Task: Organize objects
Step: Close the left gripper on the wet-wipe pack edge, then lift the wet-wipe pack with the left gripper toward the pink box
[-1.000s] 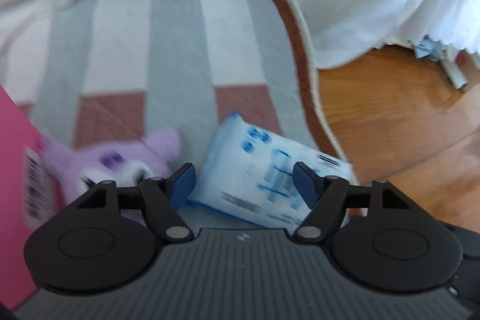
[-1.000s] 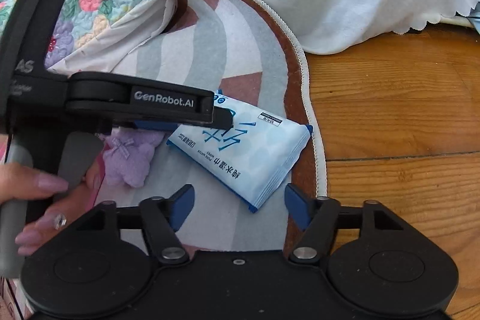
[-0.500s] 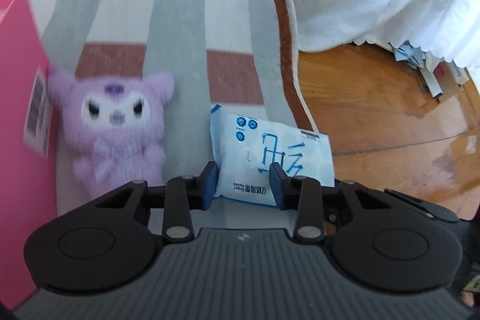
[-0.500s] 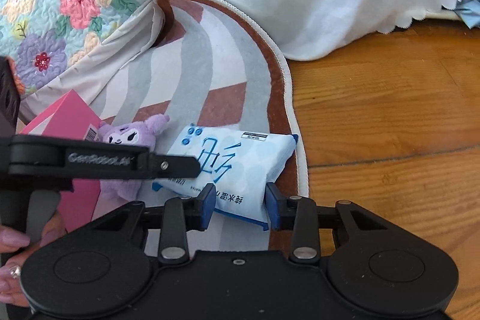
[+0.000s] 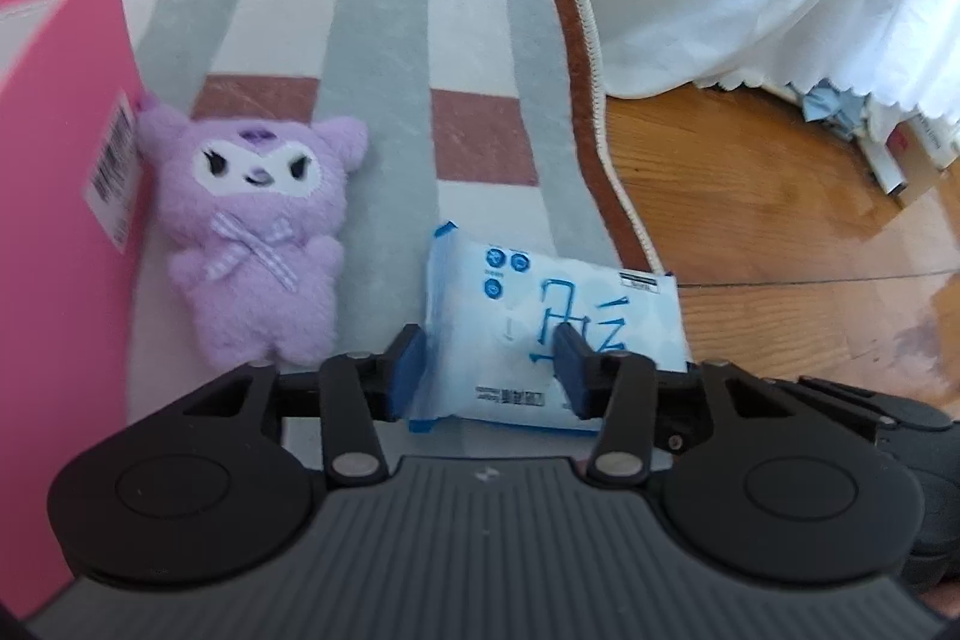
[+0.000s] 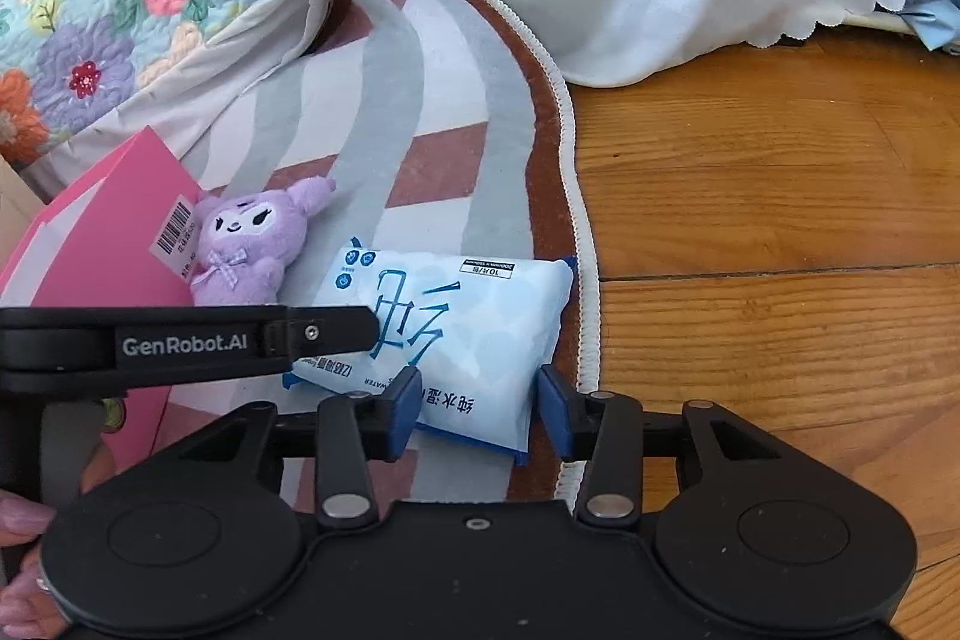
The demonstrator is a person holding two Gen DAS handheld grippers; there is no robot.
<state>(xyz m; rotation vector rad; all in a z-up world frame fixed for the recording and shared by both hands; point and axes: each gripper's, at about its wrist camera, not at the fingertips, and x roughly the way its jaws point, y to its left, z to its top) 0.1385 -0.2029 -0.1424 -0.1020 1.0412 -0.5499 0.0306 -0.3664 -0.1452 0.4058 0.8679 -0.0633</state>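
Now wipes pack (image 5: 576,334) lies between both grippers' jaws.

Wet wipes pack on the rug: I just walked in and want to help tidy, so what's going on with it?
A person holds a gripper in each hand, both aimed at the wet wipes pack on the striped rug. The left gripper and right gripper each straddle its near edge; their fingers have just been opening slightly, and neither visibly squeezes it. A purple plush toy lies beside a pink box.

Black hand-held gripper (image 6: 474,403), blue pads (image 6: 405,403), silver pivot screws.
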